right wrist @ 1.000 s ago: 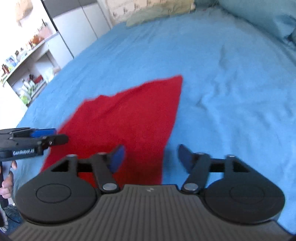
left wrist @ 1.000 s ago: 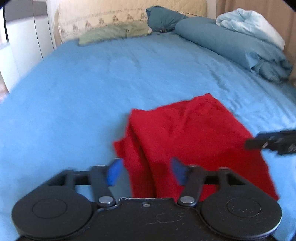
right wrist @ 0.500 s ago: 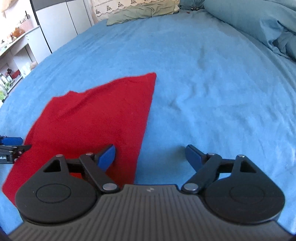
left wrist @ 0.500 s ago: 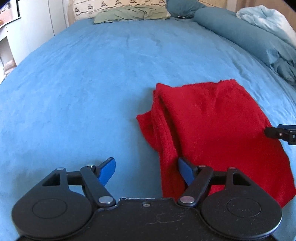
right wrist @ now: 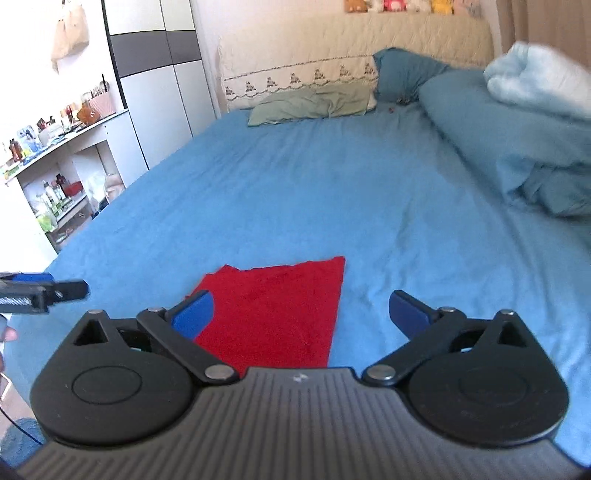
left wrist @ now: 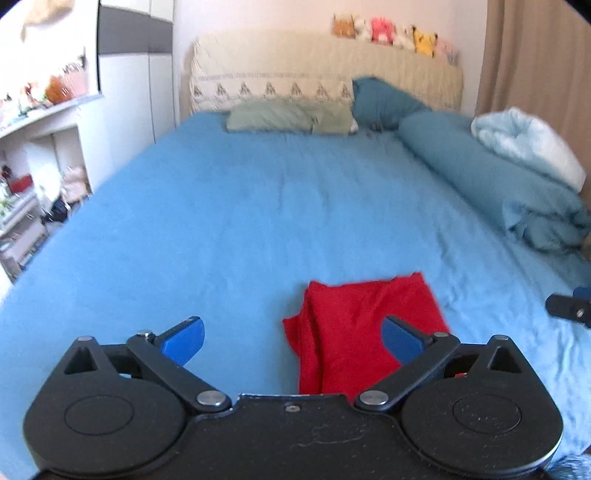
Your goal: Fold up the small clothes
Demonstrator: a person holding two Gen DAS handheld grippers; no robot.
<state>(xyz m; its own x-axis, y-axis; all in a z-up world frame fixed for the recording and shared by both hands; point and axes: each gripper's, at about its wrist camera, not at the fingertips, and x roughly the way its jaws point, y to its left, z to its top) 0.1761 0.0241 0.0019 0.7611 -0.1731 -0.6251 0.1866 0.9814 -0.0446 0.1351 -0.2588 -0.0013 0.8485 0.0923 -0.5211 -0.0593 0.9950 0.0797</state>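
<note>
Looking along my left gripper (left wrist: 291, 341), I see my jaws spread wide with nothing between them; they have just been opening, and the red garment (left wrist: 364, 325) lies flat on the blue bed (left wrist: 258, 206), just past my fingertips and a little toward my right finger. Its left edge is bunched into a thick ridge of layers, and I judge that to be the risk: if I reach back in and catch only the top layer there, the fold could peel open, or a careless pass of a finger could drag the whole piece askew on the sheet. I count one red garment, one green pillow (left wrist: 288, 116), one rolled teal duvet (left wrist: 491, 177), one pale blue blanket (left wrist: 528, 146) and a row of plush toys (left wrist: 395, 31), too blurred to number. From my right gripper (right wrist: 301, 314), the jaws are likewise wide and empty, having just been opening, and the garment's straight right edge runs down between my fingers. A slip here would be pinching bedsheet along with cloth, since the two lie flush. I count one garment again, two grippers in all, the left one showing at the frame's left edge.
</note>
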